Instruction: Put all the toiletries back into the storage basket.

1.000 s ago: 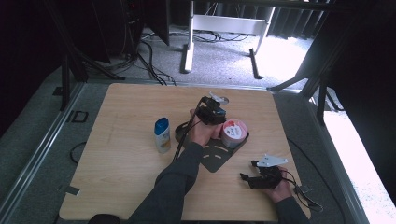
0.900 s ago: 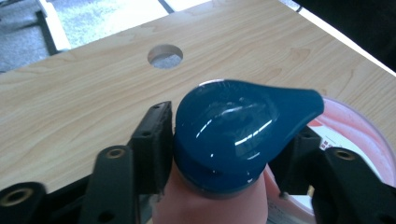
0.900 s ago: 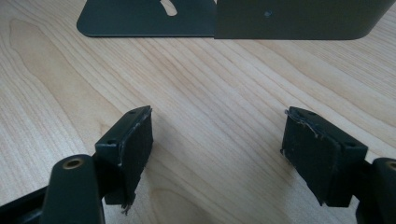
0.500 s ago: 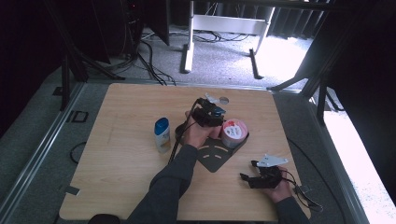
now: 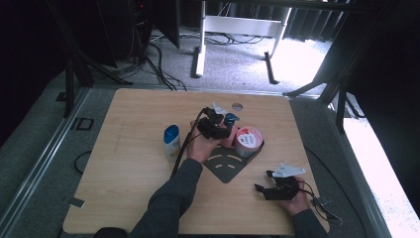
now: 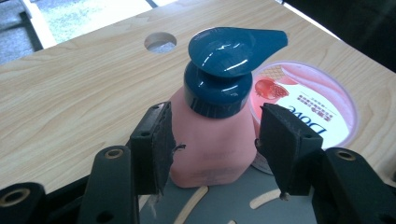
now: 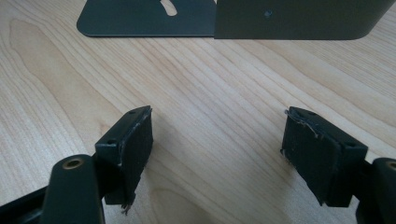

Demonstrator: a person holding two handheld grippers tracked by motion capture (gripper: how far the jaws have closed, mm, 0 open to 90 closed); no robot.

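Left gripper view: tongs (image 6: 212,140) nearer pump bottle (image 6: 218,121).

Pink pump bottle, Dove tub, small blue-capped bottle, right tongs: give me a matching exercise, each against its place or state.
Things:
1. pink pump bottle
2. Dove tub
3. blue-capped bottle
4. right tongs

Places or states:
A. open over bare wood, holding nothing
B. standing alone on the table, beyond the left hand
C. between the left tongs' pads
D. right beside the pump bottle, lid facing up

Pairs: 1-C, 2-D, 3-B, 4-A
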